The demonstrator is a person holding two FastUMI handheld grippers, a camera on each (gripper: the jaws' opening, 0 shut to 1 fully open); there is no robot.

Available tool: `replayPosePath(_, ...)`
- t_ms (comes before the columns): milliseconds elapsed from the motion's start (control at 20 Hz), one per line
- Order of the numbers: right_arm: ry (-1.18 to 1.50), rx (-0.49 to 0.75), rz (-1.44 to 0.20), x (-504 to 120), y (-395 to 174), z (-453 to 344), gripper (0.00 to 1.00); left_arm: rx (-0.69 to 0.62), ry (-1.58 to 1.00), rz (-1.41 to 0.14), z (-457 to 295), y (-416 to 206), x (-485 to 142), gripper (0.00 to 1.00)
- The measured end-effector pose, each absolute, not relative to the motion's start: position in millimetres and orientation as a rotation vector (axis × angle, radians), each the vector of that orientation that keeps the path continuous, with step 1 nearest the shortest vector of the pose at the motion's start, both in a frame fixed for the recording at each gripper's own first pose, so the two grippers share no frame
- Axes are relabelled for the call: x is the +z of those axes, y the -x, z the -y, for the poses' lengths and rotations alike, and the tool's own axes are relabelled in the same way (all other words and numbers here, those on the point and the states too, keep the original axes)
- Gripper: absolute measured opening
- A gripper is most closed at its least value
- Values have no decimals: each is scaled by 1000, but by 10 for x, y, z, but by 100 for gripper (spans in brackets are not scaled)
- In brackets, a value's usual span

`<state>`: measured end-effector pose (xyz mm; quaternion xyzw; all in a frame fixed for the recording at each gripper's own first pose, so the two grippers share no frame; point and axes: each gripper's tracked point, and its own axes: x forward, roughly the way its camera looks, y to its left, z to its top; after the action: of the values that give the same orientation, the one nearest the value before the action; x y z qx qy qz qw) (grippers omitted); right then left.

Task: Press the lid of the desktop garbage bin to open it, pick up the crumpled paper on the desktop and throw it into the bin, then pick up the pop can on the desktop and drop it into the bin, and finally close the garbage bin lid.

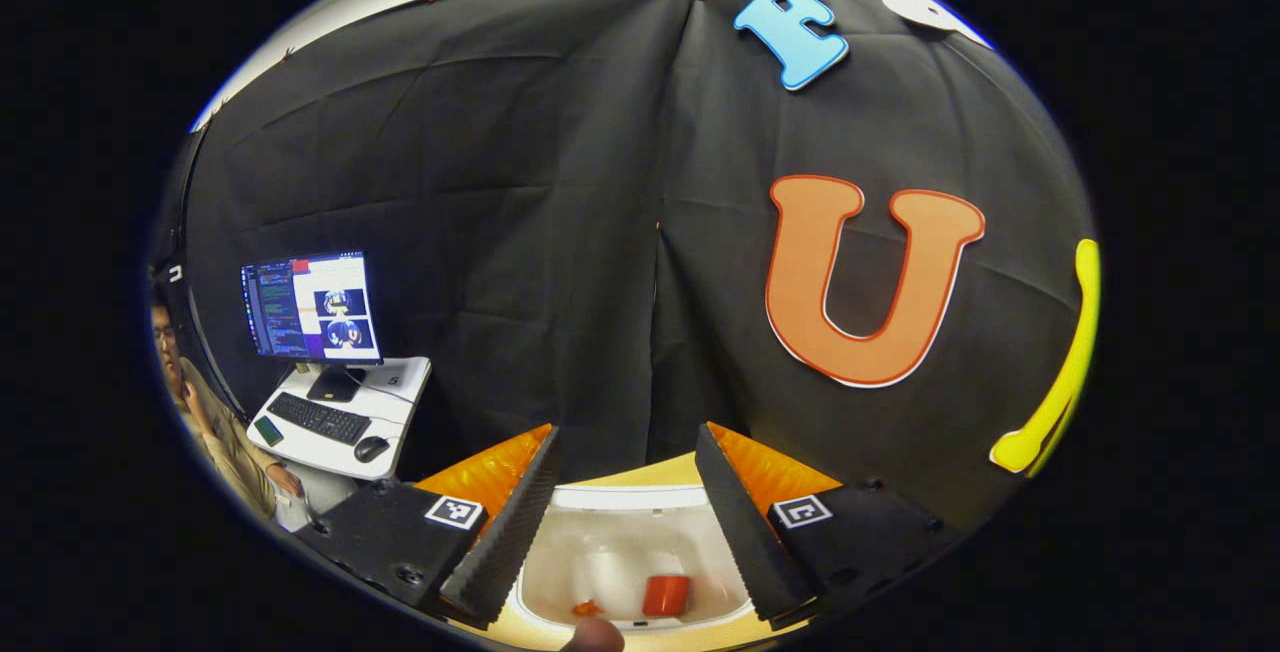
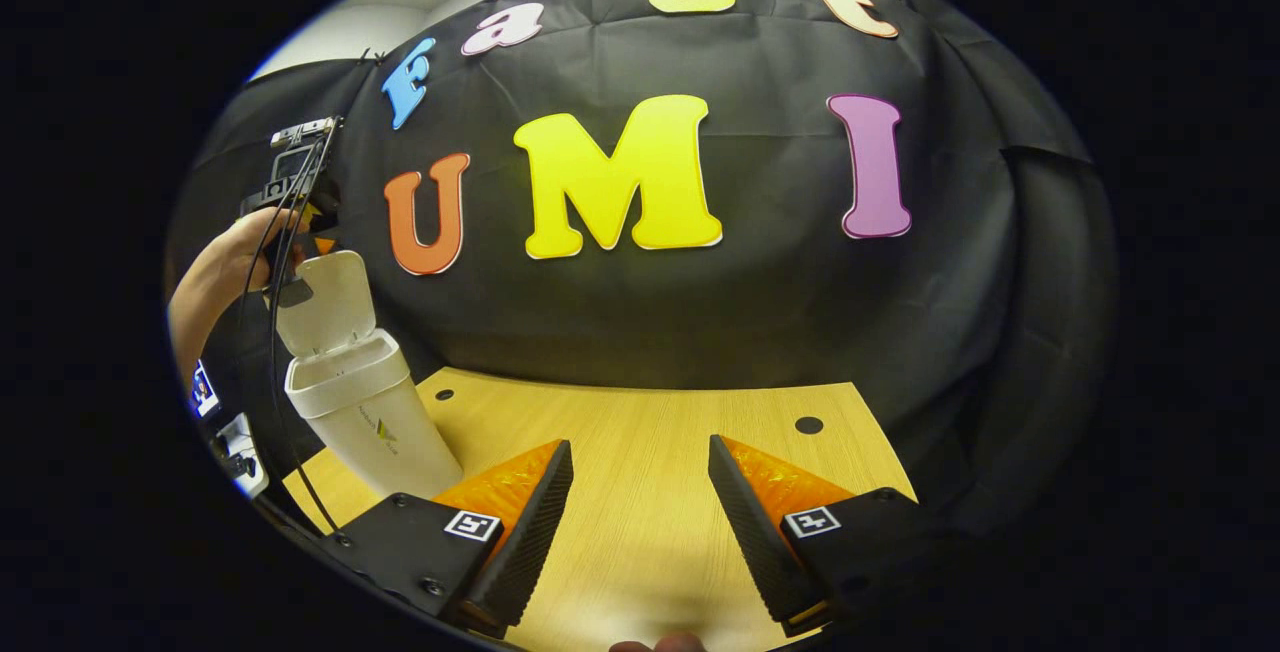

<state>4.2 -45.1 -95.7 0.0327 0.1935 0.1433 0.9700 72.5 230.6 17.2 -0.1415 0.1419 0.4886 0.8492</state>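
The white desktop bin (image 2: pixel 365 412) stands at the table's left end with its lid (image 2: pixel 335 302) swung upright. In the left gripper view I look down into the bin (image 1: pixel 620 500), and a red pop can (image 1: pixel 665 594) lies at its bottom. My left gripper (image 1: pixel 627 442) is open above the bin's mouth, holding nothing. In the right gripper view a hand (image 2: pixel 215 272) holds that left gripper (image 2: pixel 305 267) by the raised lid's top edge; whether they touch I cannot tell. My right gripper (image 2: pixel 640 447) hangs open over the bare wooden table (image 2: pixel 640 412).
Beyond the booth a white desk (image 1: pixel 395 382) carries a monitor (image 1: pixel 310 307), a keyboard (image 1: pixel 320 419) and a mouse (image 1: pixel 371 449). A person (image 1: pixel 215 422) sits beside it. The table has small round holes (image 2: pixel 808 425) near its far edge.
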Motion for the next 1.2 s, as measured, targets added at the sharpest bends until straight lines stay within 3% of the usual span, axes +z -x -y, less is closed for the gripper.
replayPosePath(800, -17, 295, -435, -1144, 45, 661, 87, 944, 302, -460, -1620, -582, -1108, 92)
replayPosePath(1200, -53, 293, -469, -1299, 88, 601, 87, 867, 166, -399, -1582, -594, -1204, 91)
